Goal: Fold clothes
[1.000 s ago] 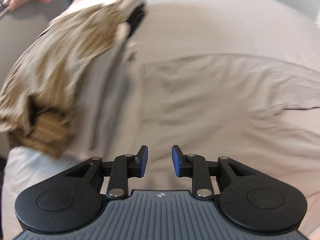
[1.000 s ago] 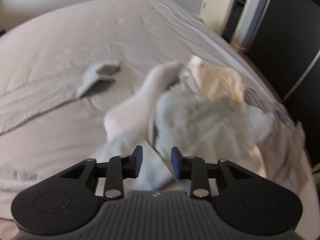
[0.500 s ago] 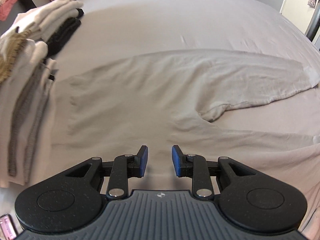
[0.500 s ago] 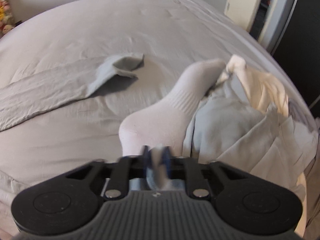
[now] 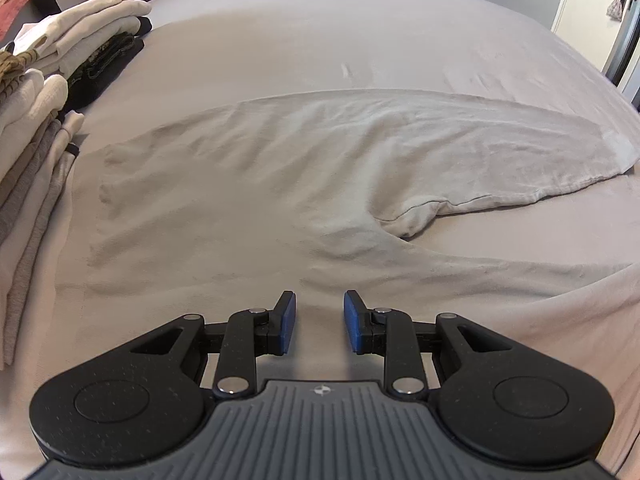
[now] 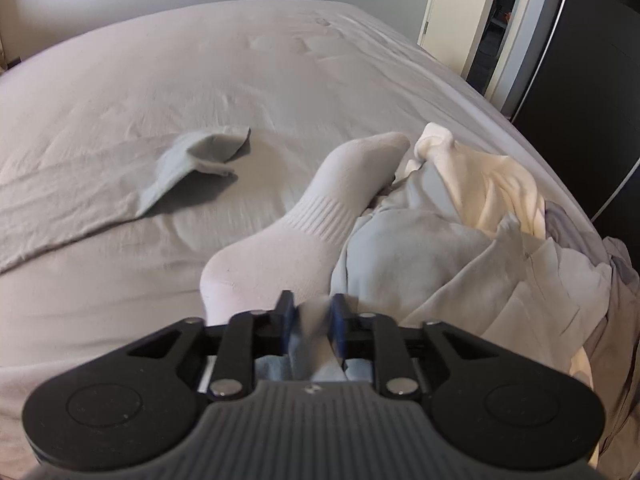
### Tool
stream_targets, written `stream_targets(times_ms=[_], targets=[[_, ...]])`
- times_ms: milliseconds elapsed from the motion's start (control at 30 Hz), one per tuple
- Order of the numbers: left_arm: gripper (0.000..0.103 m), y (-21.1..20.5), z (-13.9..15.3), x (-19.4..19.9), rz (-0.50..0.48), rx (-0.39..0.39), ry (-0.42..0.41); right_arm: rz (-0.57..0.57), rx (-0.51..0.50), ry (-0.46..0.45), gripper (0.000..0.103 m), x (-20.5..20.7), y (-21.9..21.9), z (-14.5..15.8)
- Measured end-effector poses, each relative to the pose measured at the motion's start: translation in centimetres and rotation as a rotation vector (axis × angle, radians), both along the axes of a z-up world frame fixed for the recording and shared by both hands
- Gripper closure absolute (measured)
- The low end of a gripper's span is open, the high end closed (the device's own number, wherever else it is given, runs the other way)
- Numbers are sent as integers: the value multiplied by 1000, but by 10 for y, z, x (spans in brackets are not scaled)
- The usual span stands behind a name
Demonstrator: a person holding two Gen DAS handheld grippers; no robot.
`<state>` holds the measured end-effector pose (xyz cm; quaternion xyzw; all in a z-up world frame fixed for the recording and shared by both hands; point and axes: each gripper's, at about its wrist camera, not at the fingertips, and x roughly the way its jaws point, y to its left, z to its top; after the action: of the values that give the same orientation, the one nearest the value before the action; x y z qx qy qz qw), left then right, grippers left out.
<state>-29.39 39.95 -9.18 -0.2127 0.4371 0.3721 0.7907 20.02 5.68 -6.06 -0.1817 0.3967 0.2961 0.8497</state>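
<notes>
One grey garment (image 5: 320,168) lies flat on the bed (image 5: 320,32). Left claw (image 5: 320,322) hovers over its near edge, jaws apart, empty. Right claw (image 6: 313,322) pinches pale fabric (image 6: 314,320) beside one white sock (image 6: 304,220) and an unfolded heap (image 6: 460,248). Two folded stacks (image 5: 52,80) far left.

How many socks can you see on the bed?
1. The ribbed white sock lies against the left edge of the unfolded clothes pile, ahead of the right gripper. More may hide inside that pile.
</notes>
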Motion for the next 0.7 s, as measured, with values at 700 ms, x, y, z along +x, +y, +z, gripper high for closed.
stream_targets(times_ms=[700], targets=[[66,17,-10,16,22,155,-199,-17,132,50,66,7,79,13]])
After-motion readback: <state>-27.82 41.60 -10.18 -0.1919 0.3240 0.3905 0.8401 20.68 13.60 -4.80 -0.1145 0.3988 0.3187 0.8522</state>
